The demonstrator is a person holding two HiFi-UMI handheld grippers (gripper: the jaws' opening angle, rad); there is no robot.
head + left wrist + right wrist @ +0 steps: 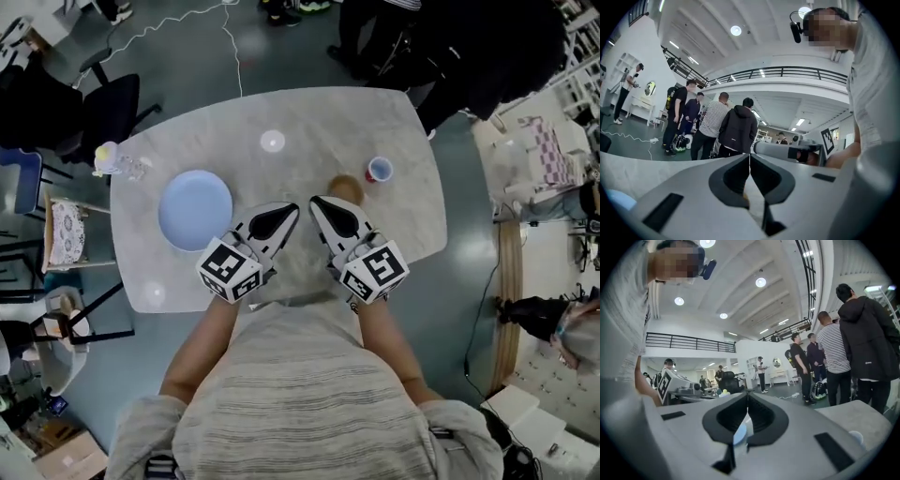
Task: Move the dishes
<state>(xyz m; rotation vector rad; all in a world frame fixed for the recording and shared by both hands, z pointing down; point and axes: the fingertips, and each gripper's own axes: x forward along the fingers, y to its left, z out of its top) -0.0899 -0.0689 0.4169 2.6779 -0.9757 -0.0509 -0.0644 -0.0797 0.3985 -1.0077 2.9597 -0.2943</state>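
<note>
A light blue plate (195,210) lies on the left part of the marble table (309,112). A small white dish (272,141) sits at the far middle. A brown bowl (346,187) and a small red cup (379,170) stand to the right of centre. My left gripper (292,209) and right gripper (316,201) rest side by side near the front edge, tips angled toward each other, both shut and empty. The right tip is just short of the brown bowl. The left gripper (750,157) has its jaws closed. A sliver of the blue plate (739,433) shows behind the right gripper (747,397).
A clear bottle with a yellow top (114,159) stands at the table's left edge, and a small glass (153,293) at the front left corner. Chairs (103,108) stand left of the table. Several people (719,124) stand beyond the far edge.
</note>
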